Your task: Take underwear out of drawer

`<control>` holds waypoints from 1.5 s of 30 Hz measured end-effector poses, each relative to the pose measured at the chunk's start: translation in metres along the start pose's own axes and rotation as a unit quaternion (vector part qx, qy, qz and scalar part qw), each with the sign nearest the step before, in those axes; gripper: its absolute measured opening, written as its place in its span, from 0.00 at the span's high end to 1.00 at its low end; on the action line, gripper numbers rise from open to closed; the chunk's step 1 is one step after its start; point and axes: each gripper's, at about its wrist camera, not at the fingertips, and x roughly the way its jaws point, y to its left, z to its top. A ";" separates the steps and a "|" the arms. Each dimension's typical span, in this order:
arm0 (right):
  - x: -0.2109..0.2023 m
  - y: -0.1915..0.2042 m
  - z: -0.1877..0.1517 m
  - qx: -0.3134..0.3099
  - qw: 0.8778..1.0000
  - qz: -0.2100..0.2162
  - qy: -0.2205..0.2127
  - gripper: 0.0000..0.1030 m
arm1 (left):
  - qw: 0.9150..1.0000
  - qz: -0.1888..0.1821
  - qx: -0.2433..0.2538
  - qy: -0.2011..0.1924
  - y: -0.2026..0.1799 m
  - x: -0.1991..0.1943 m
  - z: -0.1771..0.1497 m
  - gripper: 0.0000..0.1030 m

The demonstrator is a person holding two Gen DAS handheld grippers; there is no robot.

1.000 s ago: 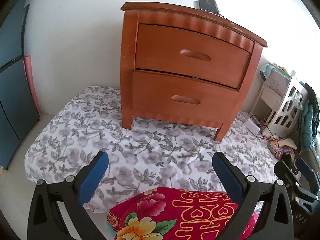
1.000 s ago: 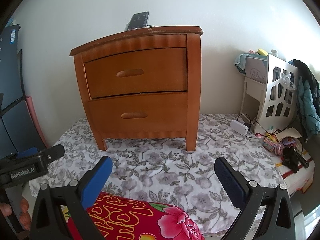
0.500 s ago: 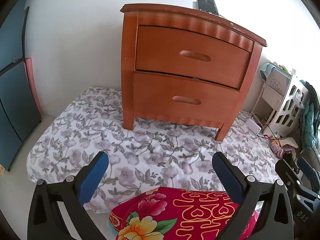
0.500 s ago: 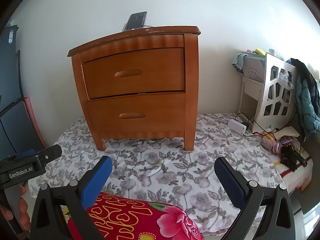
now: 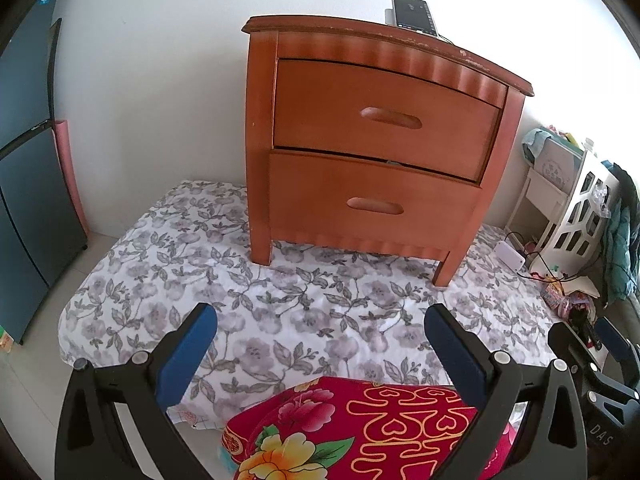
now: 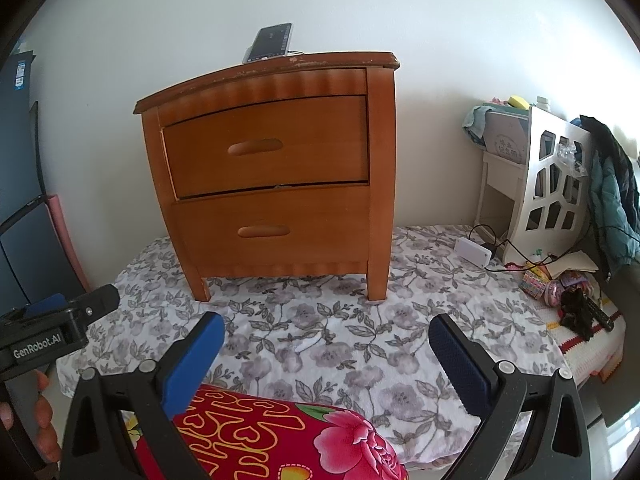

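Note:
A brown wooden nightstand (image 5: pixel 376 140) (image 6: pixel 276 176) stands on a floral sheet against the white wall. Both its drawers are closed: the upper drawer (image 5: pixel 384 118) (image 6: pixel 264 146) and the lower drawer (image 5: pixel 374 204) (image 6: pixel 272 230), each with an oval wooden handle. No underwear shows. My left gripper (image 5: pixel 320 344) is open and empty, well in front of the nightstand. My right gripper (image 6: pixel 326 348) is open and empty too, a similar distance back. The left gripper's body (image 6: pixel 60 328) shows at the left edge of the right wrist view, held by a hand (image 6: pixel 40 420).
A phone (image 5: pixel 412 14) (image 6: pixel 270 42) leans on the nightstand top. A red floral cushion (image 5: pixel 360 428) (image 6: pixel 272 436) lies just below both grippers. A white shelf unit (image 6: pixel 548 184) with clutter, cables and a white box (image 6: pixel 474 252) stands at the right. A dark fridge (image 5: pixel 24 184) is at the left.
Both grippers have moved slightly closer to the nightstand, which sits a bit lower and larger in view. Both stay open and empty; the drawers stay closed.

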 end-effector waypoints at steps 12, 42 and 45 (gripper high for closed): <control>-0.001 0.000 -0.001 0.003 1.000 0.000 0.003 0.00 | 1.000 0.004 -0.003 0.008 0.001 0.001 -0.002 0.00; 0.058 0.006 0.037 -0.096 0.995 0.014 0.018 0.00 | 0.998 0.033 0.000 0.046 0.031 0.074 0.000 0.00; 0.073 0.014 0.052 -0.121 0.992 0.020 0.018 0.00 | 0.997 0.045 -0.014 0.061 0.040 0.087 -0.004 0.00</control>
